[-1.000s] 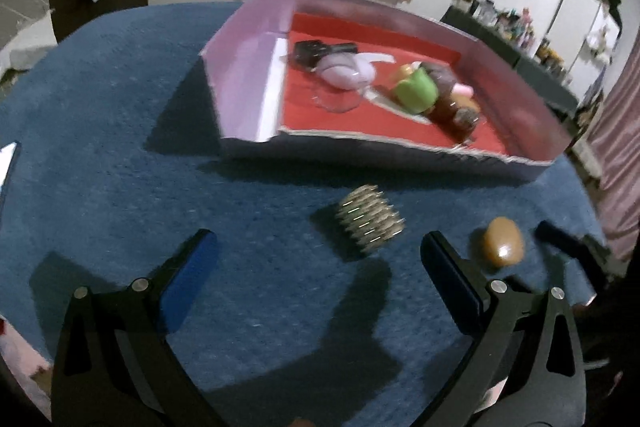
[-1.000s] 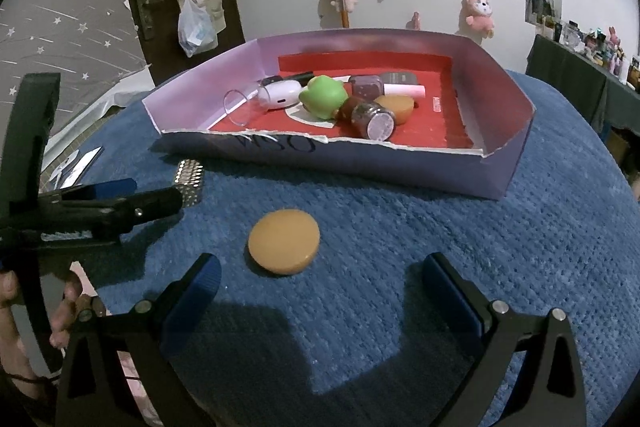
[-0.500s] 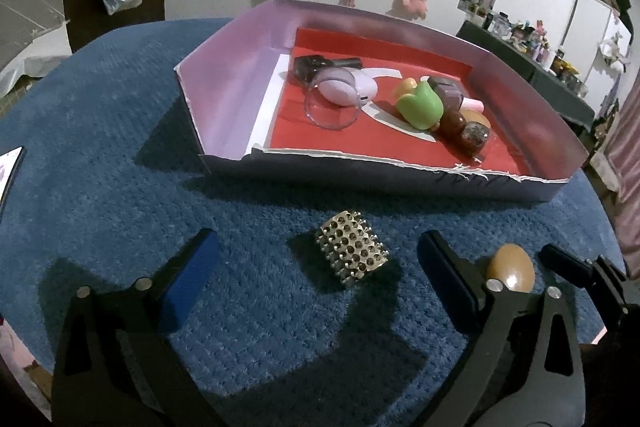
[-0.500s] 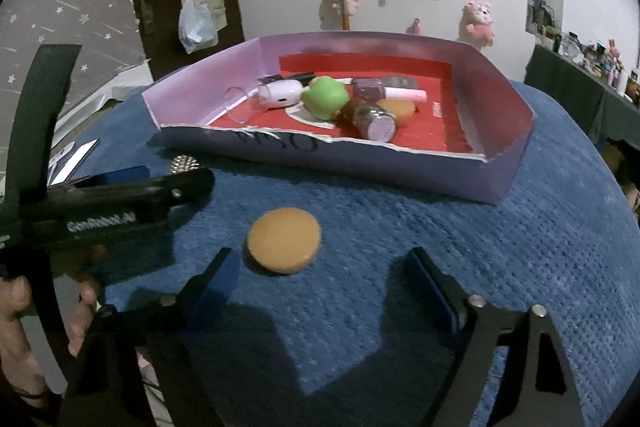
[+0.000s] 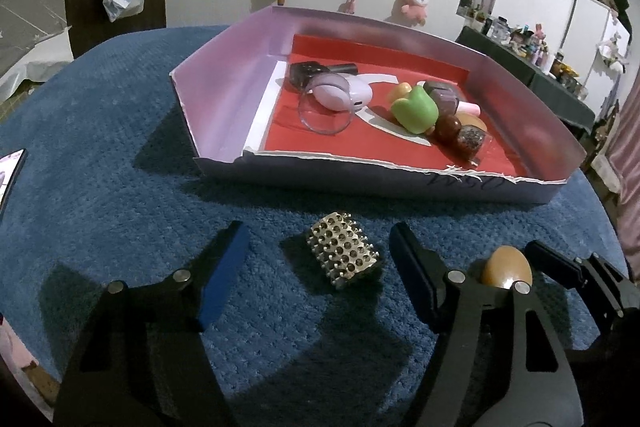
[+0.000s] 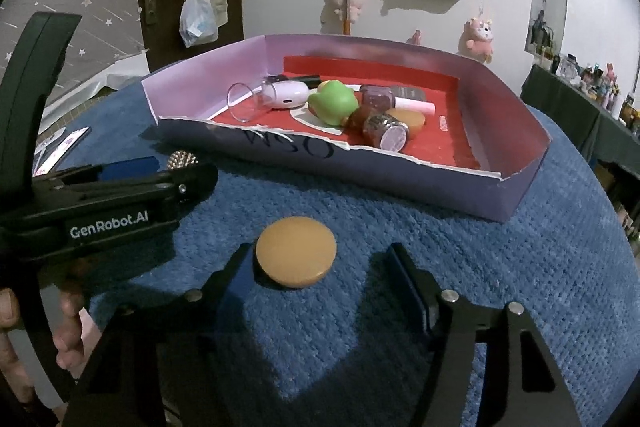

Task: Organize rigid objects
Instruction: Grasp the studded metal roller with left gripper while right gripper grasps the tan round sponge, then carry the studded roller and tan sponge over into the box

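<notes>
A studded metal block [image 5: 343,254] lies on the blue carpet between the open jaws of my left gripper [image 5: 316,259], touching neither pad. A flat orange disc [image 6: 295,251] lies on the carpet between the open jaws of my right gripper [image 6: 320,269], close to the left pad. The disc also shows in the left wrist view [image 5: 506,265]. The block peeks out behind the left gripper in the right wrist view [image 6: 182,159]. A purple box with a red floor [image 5: 224,99] stands behind, holding a clear cup [image 5: 326,107], a green toy [image 5: 414,109] and several small bottles.
The box's front wall [image 6: 280,155] stands just beyond both grippers. A phone [image 5: 10,175] lies at the carpet's left edge. The table's right edge [image 6: 624,227] drops off toward shelves and furniture. A wall with hung toys is behind.
Both grippers have moved forward and narrowed their jaws. The studded block now sits between the left pads and the orange disc between the right pads.
</notes>
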`<state>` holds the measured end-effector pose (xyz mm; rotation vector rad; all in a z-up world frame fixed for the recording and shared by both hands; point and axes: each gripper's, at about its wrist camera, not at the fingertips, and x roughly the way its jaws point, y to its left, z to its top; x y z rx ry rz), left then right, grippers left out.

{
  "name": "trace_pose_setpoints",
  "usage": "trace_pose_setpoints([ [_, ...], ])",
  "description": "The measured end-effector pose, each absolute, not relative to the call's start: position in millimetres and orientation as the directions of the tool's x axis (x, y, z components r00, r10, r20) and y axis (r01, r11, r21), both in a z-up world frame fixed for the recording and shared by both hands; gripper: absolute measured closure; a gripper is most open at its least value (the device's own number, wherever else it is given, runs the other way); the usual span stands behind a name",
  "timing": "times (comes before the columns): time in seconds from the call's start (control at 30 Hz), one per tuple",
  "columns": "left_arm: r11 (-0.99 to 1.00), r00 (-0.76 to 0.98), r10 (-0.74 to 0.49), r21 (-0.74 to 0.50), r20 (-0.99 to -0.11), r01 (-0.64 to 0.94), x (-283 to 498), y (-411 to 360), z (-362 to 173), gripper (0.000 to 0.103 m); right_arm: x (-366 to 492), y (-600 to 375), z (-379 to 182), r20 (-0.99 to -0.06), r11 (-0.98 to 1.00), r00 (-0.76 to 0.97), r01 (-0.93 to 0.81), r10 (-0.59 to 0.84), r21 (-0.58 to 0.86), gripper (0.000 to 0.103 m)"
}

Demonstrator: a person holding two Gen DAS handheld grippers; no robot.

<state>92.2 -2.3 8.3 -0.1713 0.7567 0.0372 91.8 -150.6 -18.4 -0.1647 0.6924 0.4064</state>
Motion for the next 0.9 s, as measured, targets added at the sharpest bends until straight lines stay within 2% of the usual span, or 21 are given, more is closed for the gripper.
trace_pose_setpoints([
  [0.2,0.985,0.728,-0.027,-0.142,-0.685,-0.097,92.1,-3.6,8.7,0.051,90.4,-147.9,-19.3,-0.631,0.908,0.707,-0.419,0.321,-0.008,0.056],
  [0.33,0.983,0.727,-0.068,-0.171,-0.684,-0.069,92.6,-5.6,9.4,0.069,88.1,-145.6,-19.6,-0.625,0.904,0.709,-0.428,0.325,-0.015,0.062],
  [0.9,0.981,0.727,-0.133,-0.194,-0.673,-0.001,86.4,-5.9,8.3,0.069,87.3,-146.1,-19.2,-0.626,0.904,0.706,-0.428,0.332,-0.003,0.063],
])
